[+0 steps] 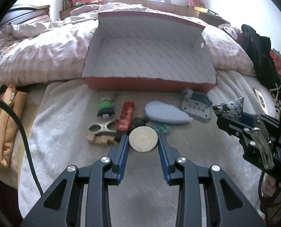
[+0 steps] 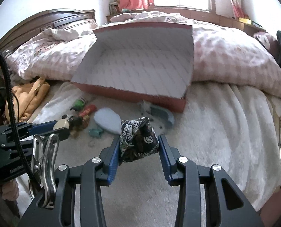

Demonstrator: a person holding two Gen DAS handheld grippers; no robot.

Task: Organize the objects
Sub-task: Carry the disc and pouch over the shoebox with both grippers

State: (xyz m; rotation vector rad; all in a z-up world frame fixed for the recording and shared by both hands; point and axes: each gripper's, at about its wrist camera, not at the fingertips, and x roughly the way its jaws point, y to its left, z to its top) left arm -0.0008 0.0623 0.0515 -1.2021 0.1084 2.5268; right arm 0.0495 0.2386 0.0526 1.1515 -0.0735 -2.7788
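An open red box (image 1: pixel 149 84) with a white striped lining stands on the bed; it also shows in the right wrist view (image 2: pixel 132 94). My left gripper (image 1: pixel 143 141) is shut on a round wooden disc (image 1: pixel 143 139), held above the blanket in front of the box. My right gripper (image 2: pixel 139 143) is shut on a dark patterned fabric pouch (image 2: pixel 138 140); that pouch also shows at the right of the left wrist view (image 1: pixel 229 107). On the blanket lie a green figure (image 1: pixel 106 106), a red tube (image 1: pixel 126 116), a light blue pad (image 1: pixel 165 113) and a grey slipper (image 1: pixel 196 104).
A metal clip (image 1: pixel 100 127) on a wooden piece (image 1: pixel 100 140) lies left of the disc. A teal scrap (image 1: pixel 161 128) lies beside it. A pink quilt (image 1: pixel 36 56) is piled behind the box. Orange cloth (image 1: pixel 6 123) hangs left, dark clothing (image 1: pixel 257 51) right.
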